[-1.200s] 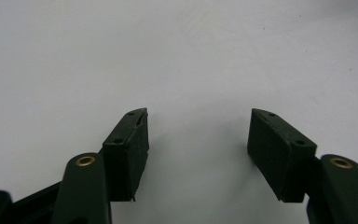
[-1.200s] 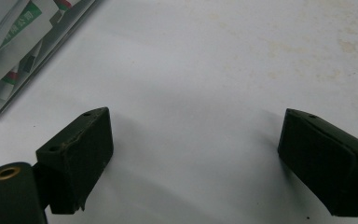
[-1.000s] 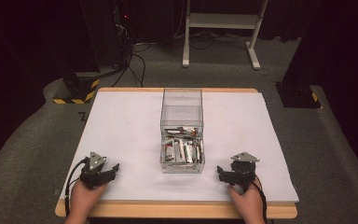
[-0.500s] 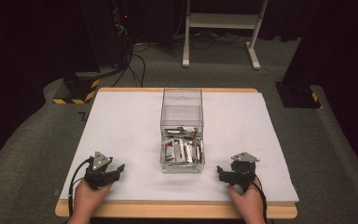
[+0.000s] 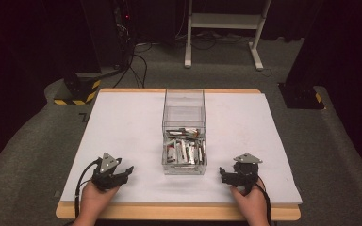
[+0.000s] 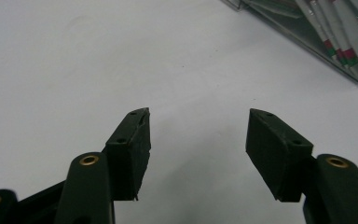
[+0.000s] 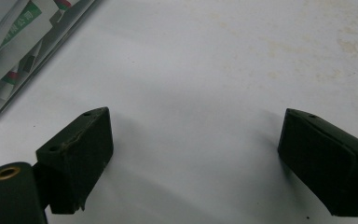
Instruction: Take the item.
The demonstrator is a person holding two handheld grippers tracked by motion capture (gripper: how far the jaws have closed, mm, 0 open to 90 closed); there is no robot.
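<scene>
Black left claw [image 5: 127, 170] rests low on the white worktop [image 5: 122, 127], jaws spread, nothing between them. Right claw [image 5: 222, 176] likewise: jaws spread wide, empty, on the worktop near its front edge. Clear box [image 5: 184, 136] stands between the two claws, ahead of both, near each but touching neither. In the left claw's view the box [image 6: 307, 32] sits at upper right; in the right claw's view the box [image 7: 9, 70] sits at upper left. Box is tall, transparent, open-topped. Sachets [image 5: 184, 149], white with red and green marks, lie piled in its near half.
</scene>
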